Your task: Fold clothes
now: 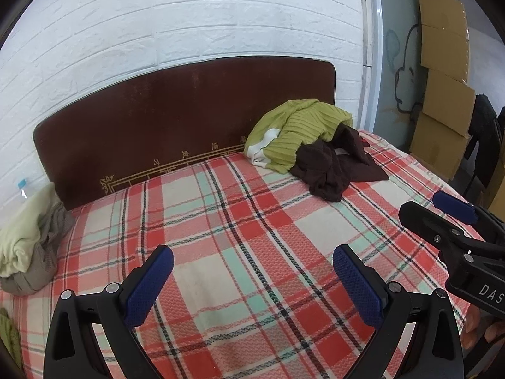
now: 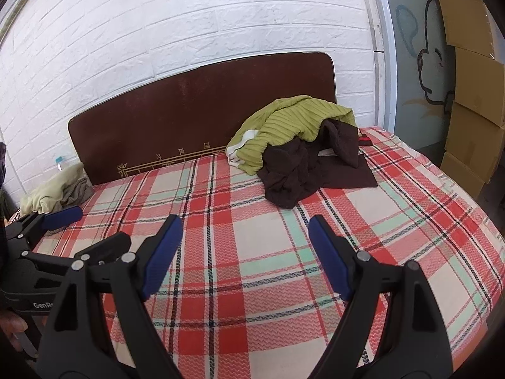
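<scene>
A crumpled green ribbed garment point(image 1: 300, 126) point(image 2: 284, 126) lies on top of a dark brown garment point(image 1: 331, 167) point(image 2: 300, 173) at the far right of the bed, by the headboard. My left gripper point(image 1: 252, 265) is open and empty, held above the plaid bedspread point(image 1: 221, 221) well short of the pile. My right gripper point(image 2: 244, 233) is open and empty too, above the bedspread point(image 2: 252, 268). The right gripper also shows at the right edge of the left wrist view point(image 1: 442, 214), and the left gripper at the left edge of the right wrist view point(image 2: 63, 218).
A dark wooden headboard point(image 1: 189, 110) point(image 2: 205, 104) stands against a white brick wall. A pale green and grey heap of cloth point(image 1: 25, 246) point(image 2: 60, 192) lies at the bed's left edge. Cardboard boxes point(image 1: 442, 94) point(image 2: 473, 110) are stacked to the right of the bed.
</scene>
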`<move>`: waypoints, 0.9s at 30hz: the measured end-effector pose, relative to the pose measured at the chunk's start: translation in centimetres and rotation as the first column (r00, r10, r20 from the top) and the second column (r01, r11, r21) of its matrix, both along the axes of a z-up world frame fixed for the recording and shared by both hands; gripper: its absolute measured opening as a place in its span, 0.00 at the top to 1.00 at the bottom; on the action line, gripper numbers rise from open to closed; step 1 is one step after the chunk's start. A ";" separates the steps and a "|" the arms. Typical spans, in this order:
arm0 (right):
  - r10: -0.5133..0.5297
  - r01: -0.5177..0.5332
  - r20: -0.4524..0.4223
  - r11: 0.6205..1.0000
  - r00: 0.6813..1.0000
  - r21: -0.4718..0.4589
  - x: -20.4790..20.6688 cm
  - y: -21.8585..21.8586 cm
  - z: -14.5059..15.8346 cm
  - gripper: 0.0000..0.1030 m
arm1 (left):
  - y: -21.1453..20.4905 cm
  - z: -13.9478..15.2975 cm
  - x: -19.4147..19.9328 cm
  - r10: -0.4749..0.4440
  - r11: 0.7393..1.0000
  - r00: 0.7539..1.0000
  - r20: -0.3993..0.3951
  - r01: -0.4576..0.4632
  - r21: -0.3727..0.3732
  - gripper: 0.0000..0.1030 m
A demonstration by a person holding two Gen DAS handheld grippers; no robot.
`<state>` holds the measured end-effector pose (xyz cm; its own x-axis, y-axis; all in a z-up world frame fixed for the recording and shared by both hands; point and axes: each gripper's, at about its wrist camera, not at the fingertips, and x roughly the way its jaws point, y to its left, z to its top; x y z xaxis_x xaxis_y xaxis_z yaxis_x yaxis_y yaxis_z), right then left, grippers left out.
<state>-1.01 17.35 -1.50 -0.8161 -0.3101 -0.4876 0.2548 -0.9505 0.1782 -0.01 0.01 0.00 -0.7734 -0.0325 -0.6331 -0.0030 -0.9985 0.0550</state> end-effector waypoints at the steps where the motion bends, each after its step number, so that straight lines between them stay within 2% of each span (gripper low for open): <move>1: 0.001 -0.001 0.001 1.000 1.000 0.001 0.2 0.2 -0.3 0.20 | 0.0 0.0 -0.1 0.002 1.000 1.000 -0.003 -0.002 0.000 0.00; 10: 0.013 -0.013 0.026 1.000 1.000 0.005 -0.9 0.6 0.0 0.20 | 0.3 -0.1 -0.5 0.019 1.000 0.999 -0.029 -0.019 -0.002 0.00; 19: 0.018 -0.018 0.006 1.000 1.000 0.012 -1.3 0.3 -0.2 0.20 | 0.5 -0.2 -0.9 0.036 0.999 0.998 -0.055 -0.036 -0.005 0.00; 27: 0.013 -0.013 0.001 1.000 1.000 0.011 -1.4 0.6 -0.4 0.20 | 0.8 -0.4 -1.3 0.037 0.999 0.998 -0.045 -0.037 -0.004 0.00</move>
<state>-2.42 17.90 -1.87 -0.8118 -0.3153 -0.4915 0.2672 -0.9490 0.1675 -1.31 0.80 -0.39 -0.7994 -0.0641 -0.5974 0.0362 -0.9976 0.0586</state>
